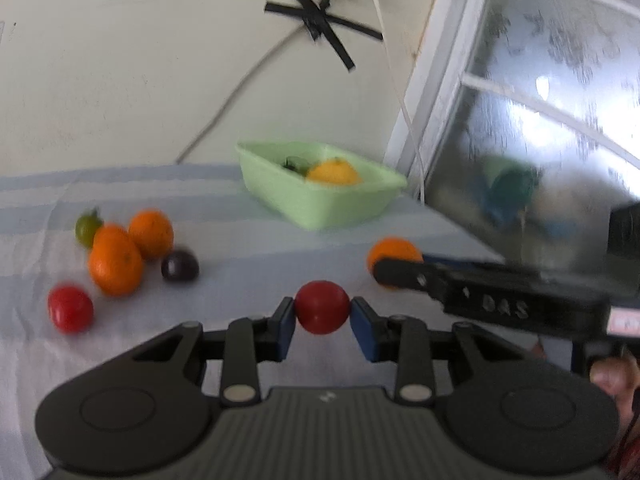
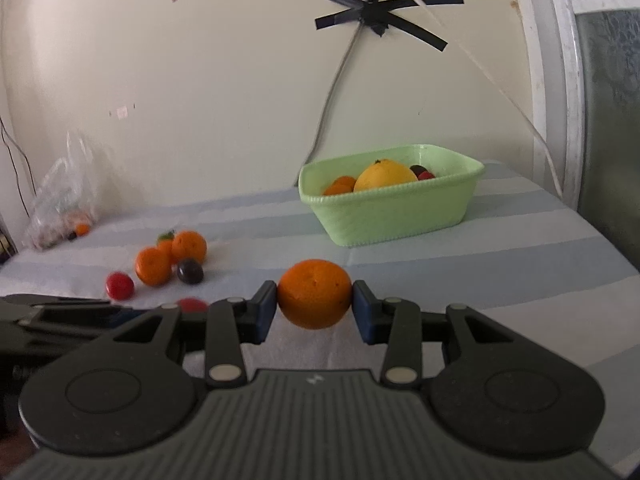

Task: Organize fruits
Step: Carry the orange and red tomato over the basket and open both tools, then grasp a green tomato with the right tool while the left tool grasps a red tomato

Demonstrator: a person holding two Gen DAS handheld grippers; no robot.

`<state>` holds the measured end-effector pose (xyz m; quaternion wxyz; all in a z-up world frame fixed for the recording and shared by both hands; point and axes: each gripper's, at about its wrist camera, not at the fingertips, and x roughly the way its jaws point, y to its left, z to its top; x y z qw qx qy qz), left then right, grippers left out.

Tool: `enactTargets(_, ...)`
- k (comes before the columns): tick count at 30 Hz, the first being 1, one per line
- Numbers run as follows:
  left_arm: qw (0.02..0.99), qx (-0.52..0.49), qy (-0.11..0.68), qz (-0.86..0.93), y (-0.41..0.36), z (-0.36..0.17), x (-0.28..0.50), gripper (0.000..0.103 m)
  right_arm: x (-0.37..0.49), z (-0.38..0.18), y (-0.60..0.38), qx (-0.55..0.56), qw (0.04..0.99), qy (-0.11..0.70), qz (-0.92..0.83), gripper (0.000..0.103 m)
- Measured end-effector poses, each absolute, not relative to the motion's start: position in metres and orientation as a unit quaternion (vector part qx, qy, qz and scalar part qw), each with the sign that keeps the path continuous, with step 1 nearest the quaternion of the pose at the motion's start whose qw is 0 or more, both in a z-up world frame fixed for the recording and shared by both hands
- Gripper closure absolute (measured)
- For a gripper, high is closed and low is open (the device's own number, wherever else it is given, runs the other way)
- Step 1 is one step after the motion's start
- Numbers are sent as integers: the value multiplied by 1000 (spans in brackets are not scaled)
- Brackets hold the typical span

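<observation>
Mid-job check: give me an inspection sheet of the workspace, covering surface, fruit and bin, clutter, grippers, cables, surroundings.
Surface: striped pale blue cloth, lightly creased.
Job's things: green bin at the back holds a yellow fruit and smaller fruit; loose on the cloth are two oranges, a dark plum, a red tomato and a green fruit.
Clutter: clear plastic bag by the wall.
Grippers: left gripper shut on a red fruit; right gripper shut on an orange.
Cables: grey cable taped to the wall with black tape; a white cable too.
Surroundings: cream wall, patterned glass door on the right.
</observation>
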<state>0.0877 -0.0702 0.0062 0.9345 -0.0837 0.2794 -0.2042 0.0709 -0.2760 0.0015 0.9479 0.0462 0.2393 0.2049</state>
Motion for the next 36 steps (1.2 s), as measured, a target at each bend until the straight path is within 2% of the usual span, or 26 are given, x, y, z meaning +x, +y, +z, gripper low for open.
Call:
enactTargets(8, 943, -89, 242, -210, -76, 43, 170, 72, 128, 38, -292, 26, 971, 178, 158, 59)
enactTargets(15, 943, -46, 255, -211, -111, 35, 228, 71, 186, 28, -308, 24, 974, 190, 123, 58)
enactTargets(16, 942, -40, 259, -208, -114, 32, 231, 69, 191, 25, -309, 26, 974, 189, 124, 57)
enactTargets(18, 943, -35, 263, -202, -117, 27, 233, 61, 195, 21, -313, 32, 974, 189, 119, 43)
enactTargets(25, 951, -43, 241, -191, -102, 42, 213, 58, 178, 25, -321, 34, 983, 147, 106, 43)
enactTargets(30, 967, -85, 189, -148, -29, 74, 159, 58, 157, 33, -324, 48, 988, 106, 103, 50)
enactTargets(36, 970, -104, 217, -43, 62, 57, 101, 58, 135, 43, -297, 67, 974, 122, 180, 58)
